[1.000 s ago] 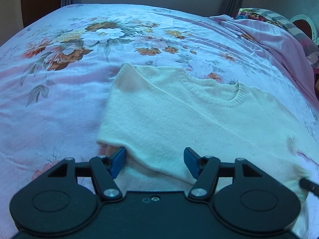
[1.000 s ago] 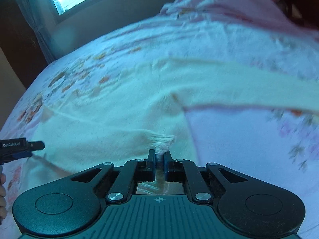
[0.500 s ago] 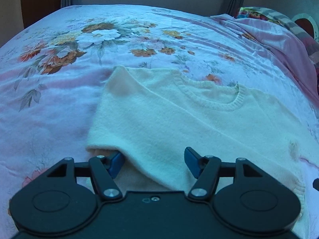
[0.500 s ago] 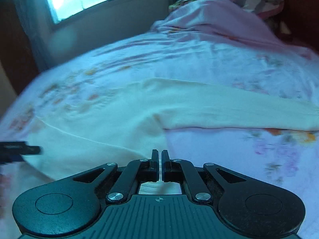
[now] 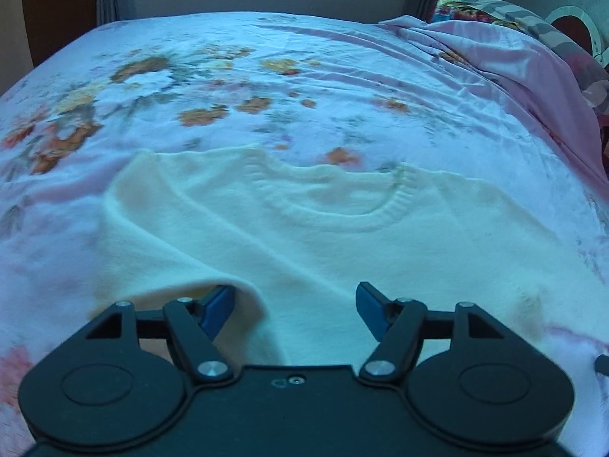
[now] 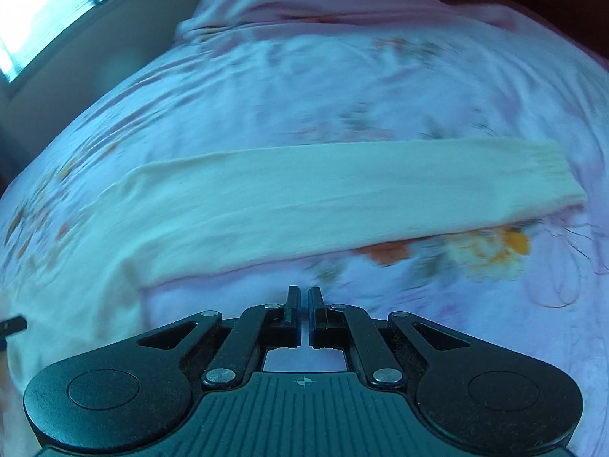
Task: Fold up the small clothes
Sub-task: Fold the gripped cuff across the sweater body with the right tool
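A cream knitted sweater (image 5: 304, 236) lies flat on the floral bedsheet, neckline away from me. My left gripper (image 5: 295, 304) is open over its folded lower edge; a fold of the knit lies across the left fingertip (image 5: 219, 302). In the right wrist view the sweater's long sleeve (image 6: 342, 194) stretches out to the right across the sheet, cuff at the far right. My right gripper (image 6: 303, 297) is nearly shut with a thin gap and nothing between the jaws, just in front of the sleeve over bare sheet.
The pink floral bedsheet (image 5: 228, 76) covers the bed. A rumpled pink blanket (image 5: 533, 68) and a patterned pillow (image 5: 495, 7) lie at the far right. A bright window (image 6: 45, 11) and wall stand beyond the bed.
My right gripper has let go of the sweater's bunched hem and swung right towards the outstretched sleeve. My left gripper has drifted slightly, still open over the folded edge.
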The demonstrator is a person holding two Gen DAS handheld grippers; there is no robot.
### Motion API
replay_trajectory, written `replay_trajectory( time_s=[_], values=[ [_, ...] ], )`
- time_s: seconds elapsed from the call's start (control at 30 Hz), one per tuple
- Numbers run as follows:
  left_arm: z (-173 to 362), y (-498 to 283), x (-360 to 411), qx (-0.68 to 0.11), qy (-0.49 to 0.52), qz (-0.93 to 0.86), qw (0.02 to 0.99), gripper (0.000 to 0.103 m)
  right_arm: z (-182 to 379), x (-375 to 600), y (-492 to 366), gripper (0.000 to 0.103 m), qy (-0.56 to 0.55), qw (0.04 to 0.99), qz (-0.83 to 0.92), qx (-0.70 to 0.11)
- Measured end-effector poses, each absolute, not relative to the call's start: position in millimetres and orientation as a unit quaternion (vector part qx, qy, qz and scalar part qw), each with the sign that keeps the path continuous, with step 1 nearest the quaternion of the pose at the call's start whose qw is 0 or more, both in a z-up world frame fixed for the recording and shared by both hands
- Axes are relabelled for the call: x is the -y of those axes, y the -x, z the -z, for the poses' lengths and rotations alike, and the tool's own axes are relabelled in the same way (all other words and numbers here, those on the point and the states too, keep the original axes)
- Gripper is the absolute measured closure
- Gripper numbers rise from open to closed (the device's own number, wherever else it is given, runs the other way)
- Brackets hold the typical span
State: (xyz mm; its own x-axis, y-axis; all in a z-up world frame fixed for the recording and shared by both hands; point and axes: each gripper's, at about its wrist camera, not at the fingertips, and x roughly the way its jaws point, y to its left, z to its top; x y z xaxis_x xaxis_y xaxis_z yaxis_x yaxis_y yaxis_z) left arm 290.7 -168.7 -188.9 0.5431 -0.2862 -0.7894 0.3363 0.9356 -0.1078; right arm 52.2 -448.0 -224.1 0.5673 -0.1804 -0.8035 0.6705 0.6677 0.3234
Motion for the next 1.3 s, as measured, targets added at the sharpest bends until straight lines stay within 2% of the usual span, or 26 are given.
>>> replay_trajectory(
  time_s=[0.2, 0.23, 0.27, 0.3, 0.33, 0.37, 0.43, 0.5, 0.57, 0.77, 0.97, 1.0, 1.03, 1.07, 1.2, 1.3],
  values=[
    [197.9, -264.0, 229.0, -0.465, -0.025, 0.218, 0.858, 0.036, 225.4, 503.0, -28.9, 0.1, -0.378, 0.796, 0.296, -0.369],
    [201.1, -261.3, 236.4, -0.467, -0.029, 0.219, 0.856, 0.036, 226.2, 511.6, -24.3, 0.092, -0.391, 0.791, 0.3, -0.364],
    [205.1, -259.5, 243.3, -0.47, -0.033, 0.219, 0.854, 0.036, 227.6, 520.2, -19.1, 0.075, -0.404, 0.785, 0.305, -0.356],
    [207.7, -258.8, 248.2, -0.472, -0.037, 0.214, 0.854, 0.036, 228.4, 527.9, -14.2, 0.065, -0.415, 0.781, 0.311, -0.348],
    [209.1, -258.2, 251.4, -0.472, -0.04, 0.209, 0.855, 0.035, 227.5, 534.1, -9.8, 0.043, -0.422, 0.778, 0.319, -0.339],
    [209.3, -258.4, 254.0, -0.471, -0.043, 0.208, 0.856, 0.035, 225.3, 539.0, -5.8, 0.03, -0.422, 0.778, 0.329, -0.33],
    [209.4, -260.7, 259.1, -0.472, -0.048, 0.206, 0.856, 0.035, 222.8, 548.1, -3.0, 0.03, -0.409, 0.779, 0.349, -0.323],
    [210.6, -265.5, 263.3, -0.477, -0.044, 0.204, 0.854, 0.035, 227.5, 559.5, -4.4, 0.043, -0.41, 0.773, 0.36, -0.322],
    [212.2, -269.7, 266.4, -0.482, -0.041, 0.196, 0.853, 0.035, 229.7, 568.2, -6.1, 0.064, -0.406, 0.771, 0.374, -0.317],
    [222.0, -267.7, 279.7, -0.476, -0.071, 0.171, 0.86, 0.034, 228.8, 575.4, -18.4, 0.097, -0.38, 0.783, 0.382, -0.31],
    [222.8, -268.4, 278.1, -0.472, -0.074, 0.178, 0.86, 0.034, 187.1, 530.7, -59.7, 0.098, -0.35, 0.849, 0.293, -0.266],
    [220.8, -270.5, 274.6, -0.475, -0.066, 0.181, 0.858, 0.037, 178.9, 518.1, -69.4, 0.098, -0.35, 0.86, 0.267, -0.259],
    [216.5, -273.1, 267.6, -0.478, -0.053, 0.18, 0.858, 0.051, 170.2, 503.5, -80.2, 0.098, -0.347, 0.871, 0.241, -0.253],
    [210.3, -276.9, 257.3, -0.482, -0.037, 0.175, 0.858, 0.057, 160.5, 485.6, -92.3, 0.098, -0.345, 0.881, 0.209, -0.246],
    [181.5, -293.2, 197.7, -0.462, -0.004, 0.15, 0.874, 0.057, 138.3, 400.8, -139.3, 0.097, -0.34, 0.905, 0.071, -0.247],
    [165.6, -303.4, 145.5, -0.45, 0.009, 0.126, 0.884, 0.054, 151.5, 321.4, -157.3, 0.097, -0.319, 0.902, -0.035, -0.289]
  ],
)
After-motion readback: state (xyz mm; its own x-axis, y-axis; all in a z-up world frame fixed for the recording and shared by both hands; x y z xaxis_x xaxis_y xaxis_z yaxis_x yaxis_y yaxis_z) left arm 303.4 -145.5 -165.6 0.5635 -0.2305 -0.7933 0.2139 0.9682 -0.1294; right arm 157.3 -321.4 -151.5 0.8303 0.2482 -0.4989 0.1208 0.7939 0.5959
